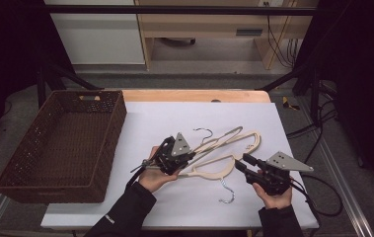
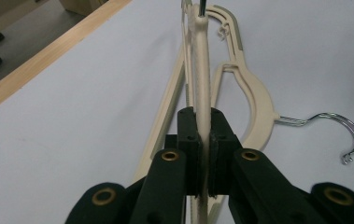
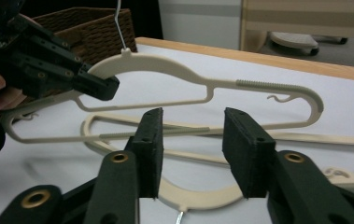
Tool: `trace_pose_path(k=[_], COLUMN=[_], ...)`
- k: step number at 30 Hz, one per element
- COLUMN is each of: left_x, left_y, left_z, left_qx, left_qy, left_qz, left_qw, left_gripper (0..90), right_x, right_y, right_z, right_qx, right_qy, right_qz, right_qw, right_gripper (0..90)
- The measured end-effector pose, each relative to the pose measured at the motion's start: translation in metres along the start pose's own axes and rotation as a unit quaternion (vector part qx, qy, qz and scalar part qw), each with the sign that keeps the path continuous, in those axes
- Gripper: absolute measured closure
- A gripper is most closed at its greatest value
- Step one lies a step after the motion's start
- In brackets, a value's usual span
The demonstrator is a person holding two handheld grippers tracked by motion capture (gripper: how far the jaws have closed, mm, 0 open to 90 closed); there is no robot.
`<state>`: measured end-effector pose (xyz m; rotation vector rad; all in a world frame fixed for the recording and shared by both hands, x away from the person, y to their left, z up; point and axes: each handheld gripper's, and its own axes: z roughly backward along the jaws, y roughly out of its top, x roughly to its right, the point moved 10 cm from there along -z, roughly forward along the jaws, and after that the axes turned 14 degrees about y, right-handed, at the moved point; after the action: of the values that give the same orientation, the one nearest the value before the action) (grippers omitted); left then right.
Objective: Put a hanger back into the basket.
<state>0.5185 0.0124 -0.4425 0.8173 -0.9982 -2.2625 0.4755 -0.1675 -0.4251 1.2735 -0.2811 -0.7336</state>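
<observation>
A dark brown woven rectangular basket [image 1: 61, 143] sat at nine o'clock on the smooth white table cover [image 1: 150, 118]. At centre lay cream plastic hangers with thin steel hooks [image 1: 229, 165]. The left gripper view showed the left gripper [image 2: 202, 140] clamped tight on the ribbed bar of the raised cream hanger [image 2: 200, 70]. The right gripper [image 3: 191, 149] stood partly open, with the flat hanger beyond its pads.

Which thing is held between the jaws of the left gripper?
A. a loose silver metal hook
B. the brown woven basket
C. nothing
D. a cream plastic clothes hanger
D: in the left gripper view, the left gripper has its pads pressed on the bar of a cream plastic clothes hanger, lifted above the white table cover.
</observation>
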Motion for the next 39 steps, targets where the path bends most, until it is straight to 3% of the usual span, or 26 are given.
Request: trace_pose_path(k=[6, 12, 15, 20, 24, 28, 39], left_x=[-0.012, -0.012, -0.010, 0.009, 0.021, 0.027, 0.033], left_y=[-0.002, -0.015, -0.018, -0.023, -0.022, -0.024, -0.029], left_z=[0.028, 0.051, 0.055, 0.059, 0.058, 0.053, 0.051], left_qx=[0.013, 0.005, 0.004, -0.001, -0.004, -0.012, -0.018], left_qy=[-0.010, -0.025, -0.030, -0.046, -0.053, -0.056, -0.071], left_qz=[0.041, 0.054, 0.058, 0.049, 0.038, 0.033, 0.032], left_qw=[0.9990, 0.9982, 0.9979, 0.9977, 0.9978, 0.9978, 0.9968], left_gripper=[86.1, 86.1, 86.1, 86.1, 86.1, 86.1, 86.1], right_x=[-0.016, -0.037, -0.051, -0.072, -0.084, -0.087, -0.079], right_y=[0.010, 0.028, 0.037, 0.049, 0.055, 0.057, 0.054], right_z=[-0.007, -0.023, -0.034, -0.049, -0.051, -0.048, -0.050], right_qx=[-0.003, -0.003, 0.000, 0.015, 0.023, 0.030, 0.024], right_qy=[0.034, 0.063, 0.082, 0.112, 0.129, 0.135, 0.117], right_qz=[0.014, 0.034, 0.045, 0.055, 0.059, 0.062, 0.061], right_qw=[0.9993, 0.9974, 0.9956, 0.9920, 0.9896, 0.9884, 0.9910], right_gripper=[89.3, 90.0, 90.0, 90.0, 90.0, 90.0, 90.0])
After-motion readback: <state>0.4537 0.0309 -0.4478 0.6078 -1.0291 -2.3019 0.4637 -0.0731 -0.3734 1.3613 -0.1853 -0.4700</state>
